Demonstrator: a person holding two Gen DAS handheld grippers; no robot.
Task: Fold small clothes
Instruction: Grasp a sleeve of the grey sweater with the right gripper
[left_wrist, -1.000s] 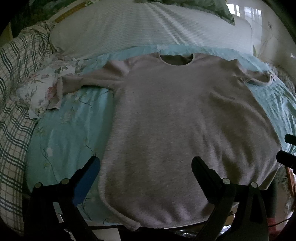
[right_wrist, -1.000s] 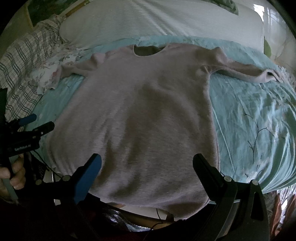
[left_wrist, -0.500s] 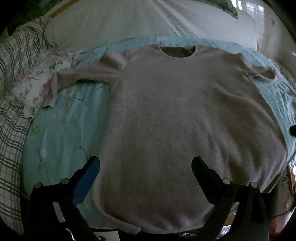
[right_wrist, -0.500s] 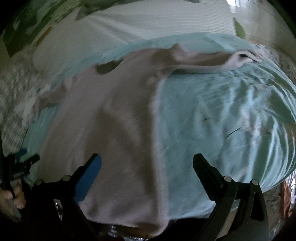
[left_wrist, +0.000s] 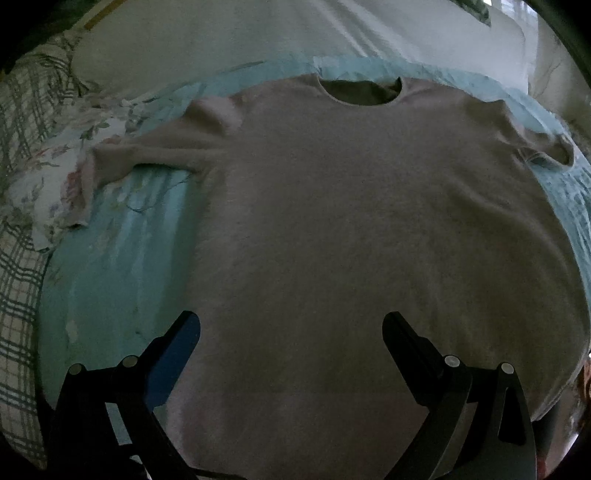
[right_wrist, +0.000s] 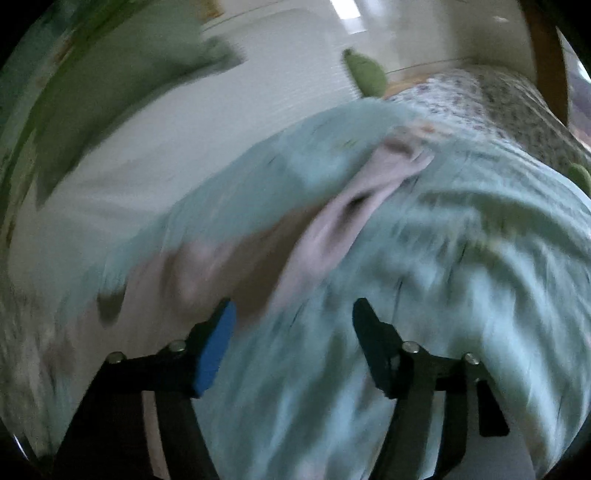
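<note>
A pale pink long-sleeved sweater (left_wrist: 351, 221) lies flat, front up, on a light blue bedsheet (left_wrist: 122, 258), collar (left_wrist: 360, 92) at the far end. Its left sleeve (left_wrist: 147, 155) stretches out left; its right sleeve (left_wrist: 543, 151) bunches at the right. My left gripper (left_wrist: 291, 325) is open and empty, low over the sweater's lower hem area. The right wrist view is motion-blurred. There my right gripper (right_wrist: 293, 314) is open and empty, over the sheet near the sweater's right sleeve (right_wrist: 354, 210), whose cuff (right_wrist: 406, 151) lies far right.
A white striped pillow (left_wrist: 258, 40) lies behind the sweater. A plaid blanket (left_wrist: 18, 258) and floral cloth (left_wrist: 48, 173) lie along the left. In the right wrist view a floral bed edge (right_wrist: 517, 107) and green pillow (right_wrist: 365, 70) show at the far right.
My right gripper has swung fast to the right, from over the sweater body towards its right sleeve, jaws narrowed somewhat. My left gripper has moved forward and lower over the sweater.
</note>
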